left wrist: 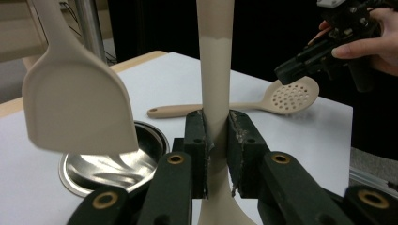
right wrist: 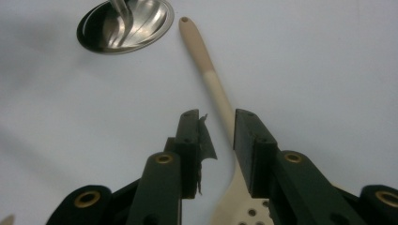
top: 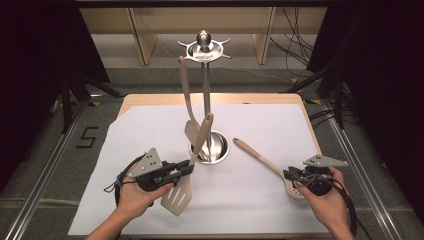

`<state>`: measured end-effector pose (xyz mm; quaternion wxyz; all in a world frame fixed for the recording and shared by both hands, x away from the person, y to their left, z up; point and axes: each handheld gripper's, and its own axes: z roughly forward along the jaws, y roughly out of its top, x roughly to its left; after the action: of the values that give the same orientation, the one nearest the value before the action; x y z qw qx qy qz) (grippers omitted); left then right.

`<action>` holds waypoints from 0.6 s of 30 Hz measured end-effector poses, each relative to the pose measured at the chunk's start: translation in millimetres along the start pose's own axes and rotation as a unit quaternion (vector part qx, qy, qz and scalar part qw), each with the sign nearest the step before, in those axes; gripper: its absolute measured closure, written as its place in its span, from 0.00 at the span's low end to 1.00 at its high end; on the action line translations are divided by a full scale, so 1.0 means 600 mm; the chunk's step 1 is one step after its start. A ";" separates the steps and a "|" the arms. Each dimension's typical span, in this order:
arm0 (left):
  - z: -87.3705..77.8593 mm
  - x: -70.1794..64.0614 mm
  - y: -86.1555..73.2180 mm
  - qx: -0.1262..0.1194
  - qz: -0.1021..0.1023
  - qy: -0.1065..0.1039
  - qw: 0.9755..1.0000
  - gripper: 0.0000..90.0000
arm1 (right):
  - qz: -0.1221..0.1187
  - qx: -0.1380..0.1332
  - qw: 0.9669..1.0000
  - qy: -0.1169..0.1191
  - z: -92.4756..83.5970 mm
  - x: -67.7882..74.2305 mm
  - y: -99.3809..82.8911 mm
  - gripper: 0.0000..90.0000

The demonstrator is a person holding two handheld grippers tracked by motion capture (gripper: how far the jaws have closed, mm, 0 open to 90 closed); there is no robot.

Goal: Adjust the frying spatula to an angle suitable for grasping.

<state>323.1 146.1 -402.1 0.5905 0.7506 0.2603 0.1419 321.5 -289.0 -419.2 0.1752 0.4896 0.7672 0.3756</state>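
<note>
My left gripper (top: 190, 165) is shut on the handle of a beige slotted turner (top: 177, 198), which it holds tilted just in front of the rack's base. In the left gripper view both pads clamp that handle (left wrist: 215, 84). A beige slotted spoon (top: 262, 161) lies flat on the white sheet at the right. My right gripper (top: 290, 175) hovers over its neck with jaws open. In the right gripper view the spoon handle (right wrist: 210, 70) runs up from between the pads, close to the right one, with a gap at the left pad (right wrist: 191, 140).
A steel utensil rack (top: 204, 75) stands mid-table on a round dish base (top: 220, 151), with a second beige spatula (top: 186, 95) hanging from its top hooks. White paper (top: 150, 130) covers the wooden table. Dark curtains and cables surround the table.
</note>
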 end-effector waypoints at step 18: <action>-0.015 0.006 0.015 -0.033 -0.016 0.009 0.999 0.87 | 0.005 0.004 1.000 -0.001 0.001 0.000 0.002 0.80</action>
<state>323.5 154.0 -391.7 0.6148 0.7251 0.2729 0.1478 322.7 -288.3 -418.6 0.1724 0.4942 0.7663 0.3727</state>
